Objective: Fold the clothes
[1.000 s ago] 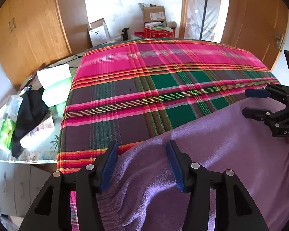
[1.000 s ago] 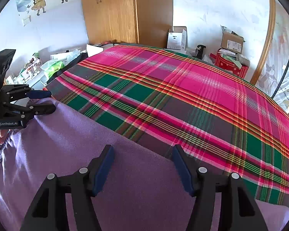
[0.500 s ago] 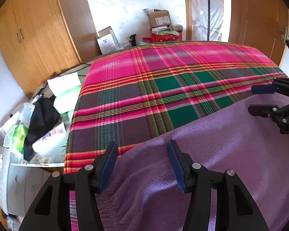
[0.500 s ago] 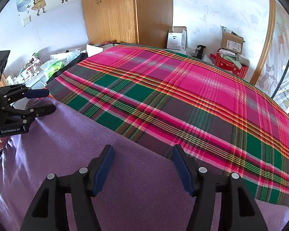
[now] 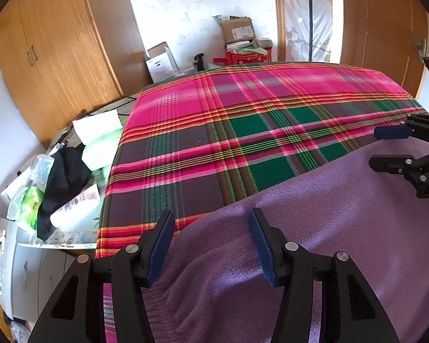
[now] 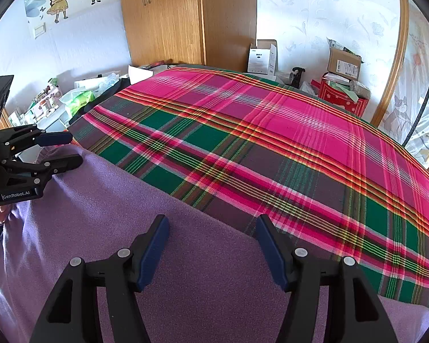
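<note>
Nearest to us, our left gripper hangs over the near left part of the purple garment, its jaws spread wide with nothing between them; a soft ridge of fabric runs beneath the gap, and a ribbed hem edge shows just below the left finger. Our right gripper hangs likewise over the purple garment, released, jaws apart and empty, with smooth cloth under it.

The garment lies spread across the near end of the bed, on top of the plaid bedspread, and its far edge runs diagonally across the checks. In the left wrist view we see the right gripper at the right edge, over the garment's far right portion, its two fingers parted. In the right wrist view the left gripper sits at the left edge, fingers parted too, with the lower finger close to the fabric; we cannot tell whether it touches.

Beyond the garment the pink, green and maroon bedspread stretches bare to the far end of the bed. To the left of the bed a low surface carries a black cloth, white and green packets and a tube. Farther off stand a wooden wardrobe, a white box, a cardboard box over a red container, and a wooden door at the far right.
</note>
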